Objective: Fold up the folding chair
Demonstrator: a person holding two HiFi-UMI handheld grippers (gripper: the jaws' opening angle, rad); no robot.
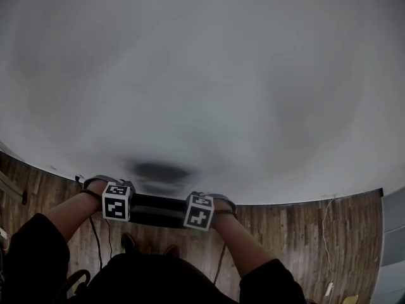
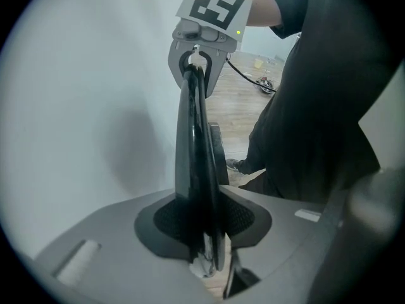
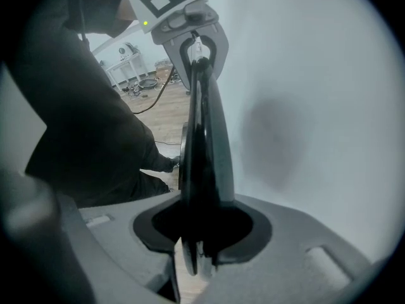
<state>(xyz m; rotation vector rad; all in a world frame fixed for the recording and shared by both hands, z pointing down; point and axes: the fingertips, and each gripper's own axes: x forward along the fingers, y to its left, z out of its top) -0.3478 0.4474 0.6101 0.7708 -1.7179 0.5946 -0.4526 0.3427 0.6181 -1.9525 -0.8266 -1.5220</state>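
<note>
Both left claw (image 2: 205,233) and right claw (image 3: 202,233) loosely straddle the folded chair (image 1: 158,211).

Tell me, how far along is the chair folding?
Folding looks done: the chair is flat, standing beside the white wall. In hand: its top edge runs between the left tongs and the right tongs, which seem slack around it. Remaining: probably only letting go, if it stays up.
</note>
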